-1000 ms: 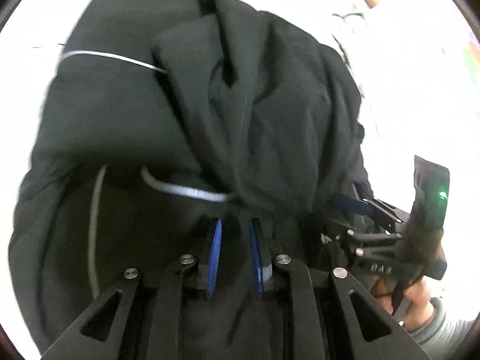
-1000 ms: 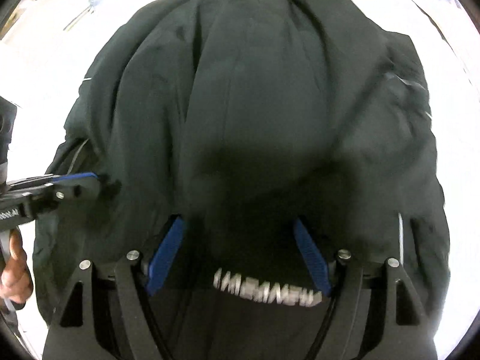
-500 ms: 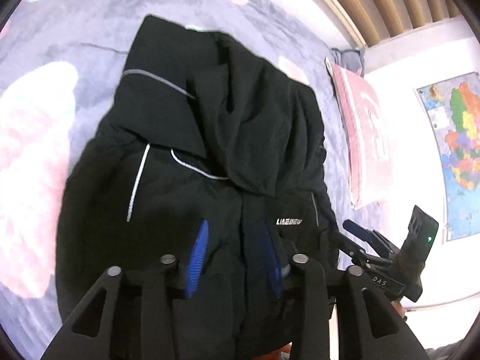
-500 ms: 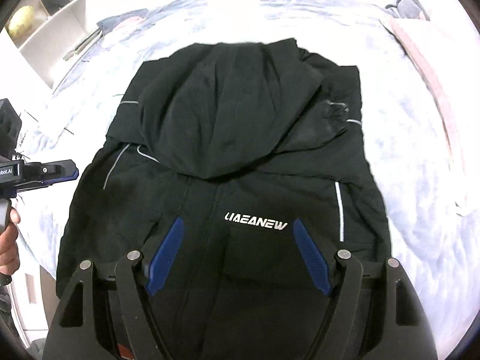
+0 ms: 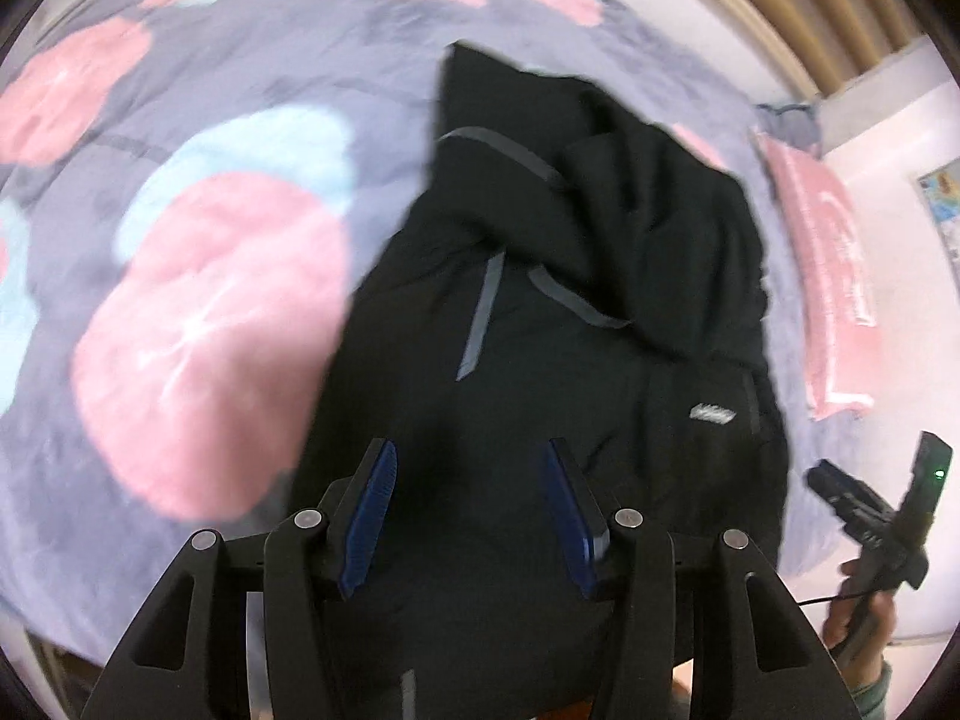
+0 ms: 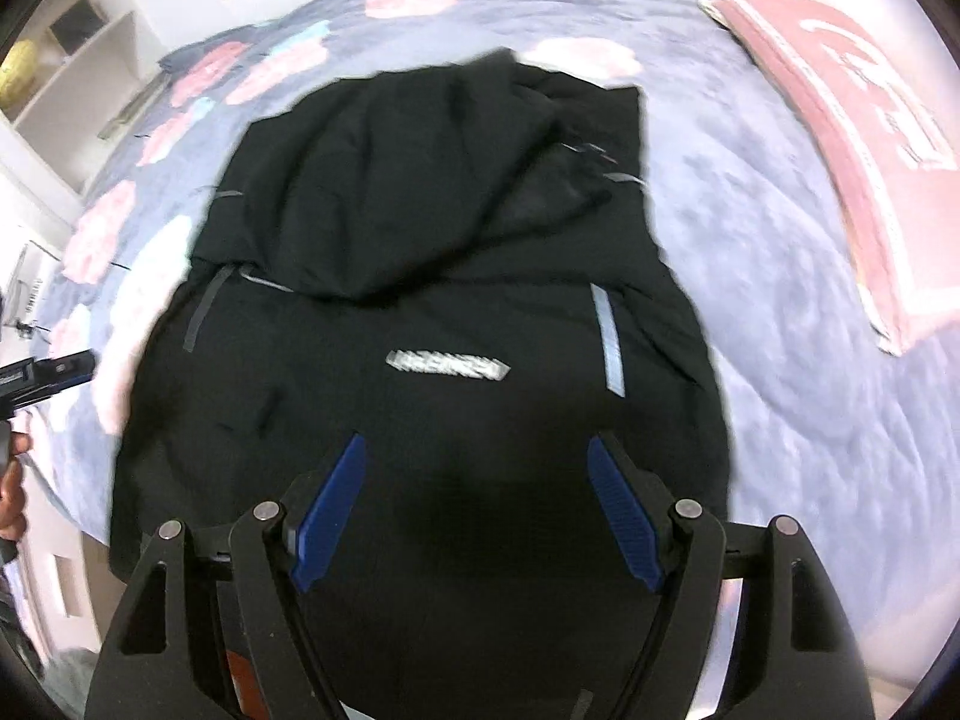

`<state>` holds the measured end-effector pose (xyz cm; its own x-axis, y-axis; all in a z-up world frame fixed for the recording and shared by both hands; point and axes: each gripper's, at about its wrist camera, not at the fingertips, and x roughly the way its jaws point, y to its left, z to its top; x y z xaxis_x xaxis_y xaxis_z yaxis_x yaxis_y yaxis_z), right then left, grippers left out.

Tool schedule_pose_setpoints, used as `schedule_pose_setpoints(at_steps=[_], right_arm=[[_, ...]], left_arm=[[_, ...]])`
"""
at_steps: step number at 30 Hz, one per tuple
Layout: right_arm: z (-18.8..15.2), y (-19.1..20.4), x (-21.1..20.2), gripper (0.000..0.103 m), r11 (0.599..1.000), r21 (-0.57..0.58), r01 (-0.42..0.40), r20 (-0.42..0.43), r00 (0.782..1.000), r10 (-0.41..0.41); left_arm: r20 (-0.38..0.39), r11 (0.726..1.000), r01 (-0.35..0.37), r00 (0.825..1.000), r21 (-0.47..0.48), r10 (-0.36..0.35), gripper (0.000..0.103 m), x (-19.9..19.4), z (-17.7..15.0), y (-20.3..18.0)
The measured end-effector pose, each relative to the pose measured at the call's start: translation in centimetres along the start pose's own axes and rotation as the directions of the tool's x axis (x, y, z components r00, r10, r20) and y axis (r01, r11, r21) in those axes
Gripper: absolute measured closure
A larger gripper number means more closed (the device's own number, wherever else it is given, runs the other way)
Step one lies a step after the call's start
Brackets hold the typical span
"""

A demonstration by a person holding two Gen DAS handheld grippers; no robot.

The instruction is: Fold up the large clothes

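Note:
A black hooded jacket (image 5: 570, 312) with grey reflective stripes and a silver chest logo lies on the bed, hood folded down over the chest; it also shows in the right wrist view (image 6: 432, 276). My left gripper (image 5: 468, 474) is open and empty above the jacket's near hem. My right gripper (image 6: 474, 474) is open and empty above the lower front, below the logo. The right gripper also shows in the left wrist view (image 5: 840, 492), and the left gripper shows in the right wrist view (image 6: 60, 369), each off the jacket's side.
The bed cover (image 5: 198, 276) is grey-blue with pink and pale blue blotches. A pink pillow (image 6: 852, 120) lies at the right side of the bed. White shelves (image 6: 72, 60) stand at the far left. A slatted headboard (image 5: 810, 12) is behind.
The left gripper, shut on the jacket fabric a second ago, has let go and opened wide. Both grippers have pulled back and up from the jacket, which now lies flat.

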<state>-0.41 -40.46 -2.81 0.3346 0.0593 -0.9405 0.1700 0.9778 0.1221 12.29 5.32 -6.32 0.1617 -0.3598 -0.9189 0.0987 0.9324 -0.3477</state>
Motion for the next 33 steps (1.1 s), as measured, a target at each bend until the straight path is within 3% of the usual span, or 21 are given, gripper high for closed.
schedule_pose_setpoints(at_steps=[4, 8, 12, 18, 21, 22, 23, 26, 27, 29, 33], right_arm=[[-2.2, -3.7, 0.3, 0.024, 0.998, 0.057, 0.036, -0.050, 0.998, -0.034], [-4.6, -8.2, 1.2, 0.024, 0.986, 0.164, 0.030, -0.107, 0.994, -0.012], [-6.8, -12.0, 2.1, 0.024, 0.966, 0.258, 0.012, -0.150, 0.988, 0.028], [-9.5, -14.4, 3.5, 0.024, 0.955, 0.296, -0.001, -0.219, 0.973, 0.069], [-10.5, -13.8, 4.3, 0.025, 0.962, 0.273, -0.012, -0.255, 0.963, 0.084], [-10.9, -13.7, 4.6, 0.034, 0.963, 0.270, -0.017, -0.259, 0.962, 0.089], [-11.2, -13.4, 4.9, 0.044, 0.962, 0.272, -0.041, -0.262, 0.958, 0.115], [-11.6, -12.8, 4.8, 0.044, 0.962, 0.266, -0.054, -0.255, 0.959, 0.124], [-11.5, -12.6, 4.5, 0.045, 0.961, 0.265, -0.073, -0.248, 0.959, 0.141], [-11.4, -12.0, 3.6, 0.045, 0.962, 0.249, -0.109, -0.229, 0.959, 0.168], [-12.1, -11.9, 3.2, 0.045, 0.962, 0.241, -0.128, -0.239, 0.953, 0.187]], left_arm=[[-0.029, 0.993, -0.073, 0.997, -0.090, 0.071, 0.051, 0.7, -2.4, 4.5], [-0.117, 0.981, -0.071, 0.992, -0.181, 0.050, 0.051, 2.2, -5.4, 8.5], [-0.185, 0.975, -0.076, 0.982, -0.211, 0.036, 0.051, 3.8, -8.1, 10.6], [-0.230, 0.968, -0.053, 0.973, -0.247, -0.006, 0.051, 4.8, -10.4, 11.2], [-0.249, 0.979, -0.082, 0.968, -0.189, 0.032, 0.051, 5.0, -10.8, 10.2], [-0.245, 0.981, -0.076, 0.969, -0.179, 0.030, 0.053, 5.0, -10.7, 9.9], [-0.245, 0.982, -0.059, 0.969, -0.178, 0.014, 0.053, 5.0, -10.6, 9.6], [-0.253, 0.990, 0.016, 0.966, -0.143, -0.052, 0.057, 4.5, -10.1, 7.8], [-0.248, 0.982, 0.118, 0.957, -0.151, -0.153, 0.059, 3.9, -9.8, 7.0], [-0.216, 0.965, 0.217, 0.945, -0.145, -0.245, 0.059, 2.7, -9.3, 5.8], [-0.226, 0.962, 0.244, 0.937, -0.119, -0.266, 0.059, 3.4, -9.0, 4.6]])
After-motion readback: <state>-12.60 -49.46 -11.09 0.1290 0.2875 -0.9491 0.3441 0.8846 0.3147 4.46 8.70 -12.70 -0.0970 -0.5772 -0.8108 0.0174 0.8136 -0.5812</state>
